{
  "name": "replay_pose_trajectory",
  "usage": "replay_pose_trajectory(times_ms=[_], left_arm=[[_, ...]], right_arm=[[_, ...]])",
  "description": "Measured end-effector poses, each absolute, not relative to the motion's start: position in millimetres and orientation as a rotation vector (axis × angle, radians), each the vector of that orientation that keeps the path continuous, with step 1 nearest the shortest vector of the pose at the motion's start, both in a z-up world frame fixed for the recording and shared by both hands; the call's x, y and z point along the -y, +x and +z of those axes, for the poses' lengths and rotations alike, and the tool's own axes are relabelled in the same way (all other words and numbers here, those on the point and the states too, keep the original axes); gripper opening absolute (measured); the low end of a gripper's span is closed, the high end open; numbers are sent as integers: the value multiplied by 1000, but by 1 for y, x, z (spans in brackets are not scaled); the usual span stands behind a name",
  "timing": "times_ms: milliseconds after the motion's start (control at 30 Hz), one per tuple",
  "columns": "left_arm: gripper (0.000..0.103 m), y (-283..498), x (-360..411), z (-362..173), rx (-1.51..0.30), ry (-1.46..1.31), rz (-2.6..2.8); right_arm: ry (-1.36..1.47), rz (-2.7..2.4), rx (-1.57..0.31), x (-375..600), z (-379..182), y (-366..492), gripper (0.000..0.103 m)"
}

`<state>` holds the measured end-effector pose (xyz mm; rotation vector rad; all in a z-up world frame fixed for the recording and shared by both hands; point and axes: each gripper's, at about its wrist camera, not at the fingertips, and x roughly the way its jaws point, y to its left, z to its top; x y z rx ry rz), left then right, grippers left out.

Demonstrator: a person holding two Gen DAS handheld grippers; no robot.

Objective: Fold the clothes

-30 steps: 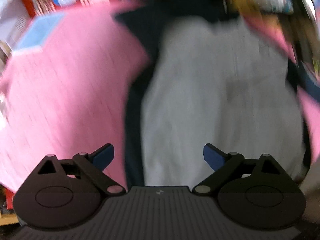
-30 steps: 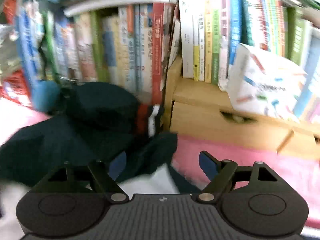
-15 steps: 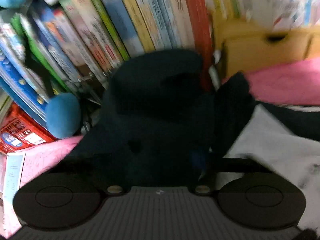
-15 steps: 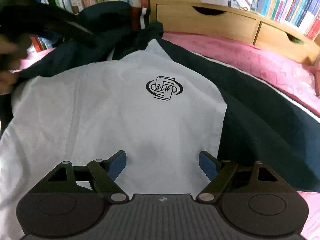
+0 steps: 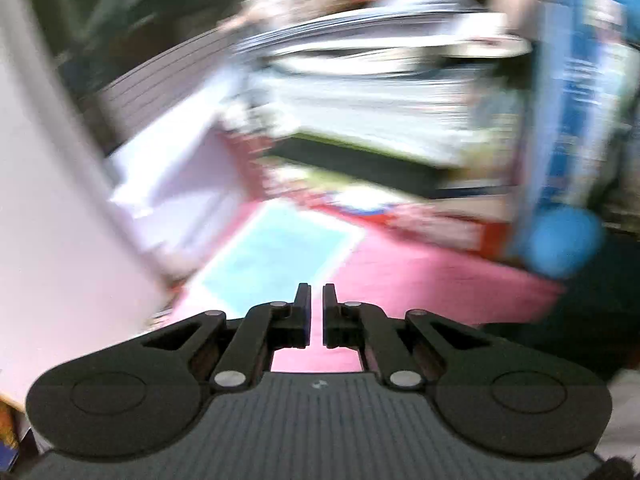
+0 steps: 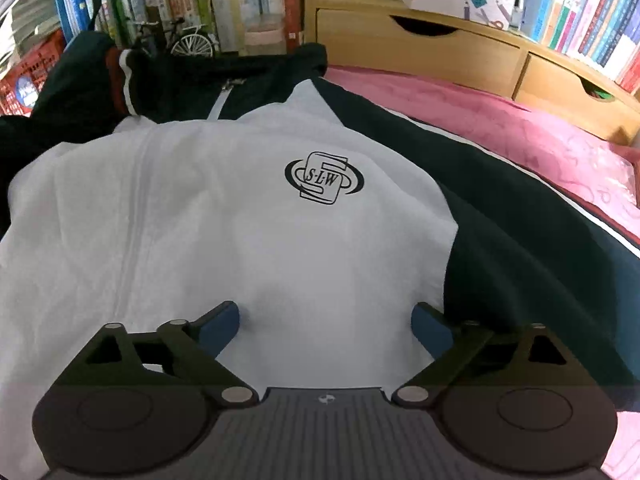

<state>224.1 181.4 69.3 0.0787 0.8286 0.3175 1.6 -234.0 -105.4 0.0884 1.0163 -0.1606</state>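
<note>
A jacket [image 6: 240, 220] with a white body, a black logo [image 6: 324, 178] and dark navy sleeves [image 6: 520, 248] lies spread on the pink cover [image 6: 520, 136]. A cuff with red and white stripes [image 6: 120, 80] is folded over by the collar. My right gripper [image 6: 326, 316] hovers low over the white body; its jaws are opening, and only flat fabric lies under them. The left wrist view is blurred. There my left gripper [image 5: 316, 292] is shut with nothing between its fingers, over the pink cover [image 5: 420, 280]. A dark part of the jacket [image 5: 592, 320] shows at its right.
Rows of books [image 6: 200, 0] and wooden drawers [image 6: 420, 48] line the far side. A small model bicycle [image 6: 188, 40] and a red crate [image 6: 24, 76] stand behind the collar. Near the left gripper are a light blue sheet [image 5: 276, 256], stacked books and a blue ball [image 5: 560, 240].
My left gripper went from wide open to shut and swung off the dark fabric toward the blue sheet and stacked books. The right gripper dropped over the white body and its jaws widened.
</note>
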Motion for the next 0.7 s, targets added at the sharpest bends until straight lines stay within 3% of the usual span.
replay_pose_trajectory(times_ms=[67,167,200,233,333,367,400,433,467,500,567,700], left_arm=[[12,215,-196,71,-844,36,267],[57,209,-147,58,-869,63,57],[82,210,-124,51,-871,89,-6],[94,212,-102,44,-866,104,-63],[101,228,-39,11,-876,178,-157],[101,237,-26,0,-881,235,-118],[89,246,-16,-12,-887,293,-62],[37,253,-13,-20,-904,314,-30],[9,259,-23,-21,-938,278,-20],[1,262,-41,-17,-952,203,-20],[1,262,-82,-1,-935,90,2],[1,255,-169,37,-872,160,210]], right_arm=[[89,-163,-1021,234,-106,4,97],[92,-175,-1026,232,-106,6,99],[93,-180,-1028,232,-107,7,100],[94,-184,-1031,231,-107,9,101],[97,-197,-1038,229,-108,13,103],[97,-200,-1039,228,-108,14,103],[97,-202,-1041,228,-108,15,103],[97,-203,-1043,227,-108,16,103],[96,-204,-1043,227,-108,16,103],[97,-205,-1042,227,-108,15,103],[100,-206,-1040,227,-109,14,103],[107,-208,-1031,228,-109,14,103]])
